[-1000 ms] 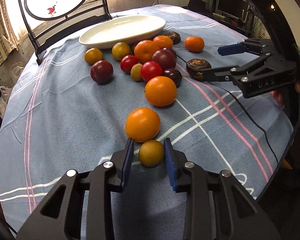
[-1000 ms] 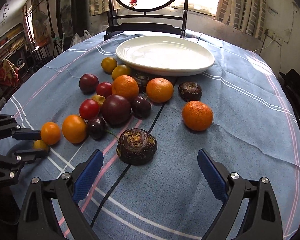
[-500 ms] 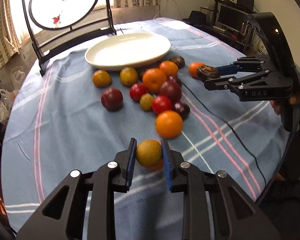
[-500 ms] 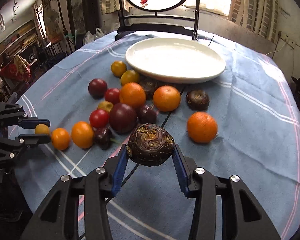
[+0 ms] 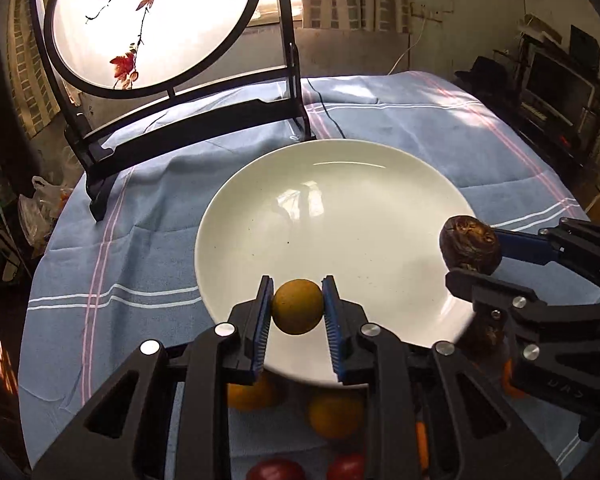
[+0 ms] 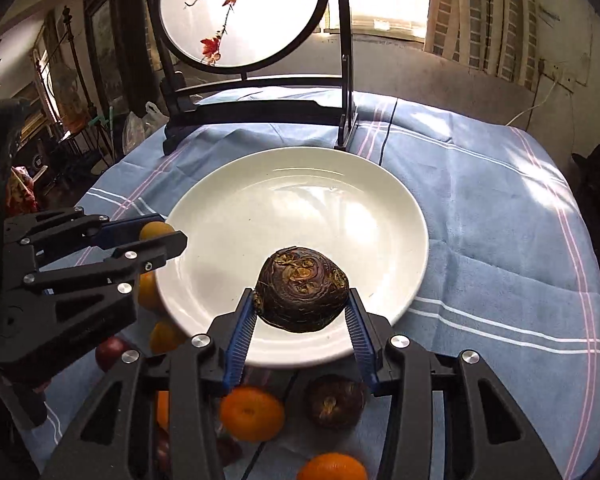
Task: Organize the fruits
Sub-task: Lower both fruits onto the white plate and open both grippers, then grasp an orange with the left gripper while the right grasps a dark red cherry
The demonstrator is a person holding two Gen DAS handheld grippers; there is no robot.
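Observation:
My left gripper (image 5: 297,307) is shut on a small yellow-brown fruit (image 5: 297,306) and holds it above the near rim of the white plate (image 5: 340,216). My right gripper (image 6: 300,312) is shut on a dark brown wrinkled fruit (image 6: 302,288) and holds it over the plate's near part (image 6: 300,208). In the left wrist view the right gripper (image 5: 476,254) comes in from the right with the dark fruit (image 5: 470,242). In the right wrist view the left gripper (image 6: 162,236) comes in from the left with the yellow fruit (image 6: 154,230). The plate holds no fruit.
Loose fruit lies on the blue cloth below the grippers: oranges (image 6: 252,412), a dark wrinkled fruit (image 6: 334,400), yellow fruits (image 5: 334,414) and red ones (image 5: 276,470). A black stand with a round painted screen (image 5: 152,20) stands behind the plate.
Both grippers have moved forward from the fruit pile to the plate, each carrying its fruit. The right gripper went from open around the dark fruit to shut on it and lifted it.

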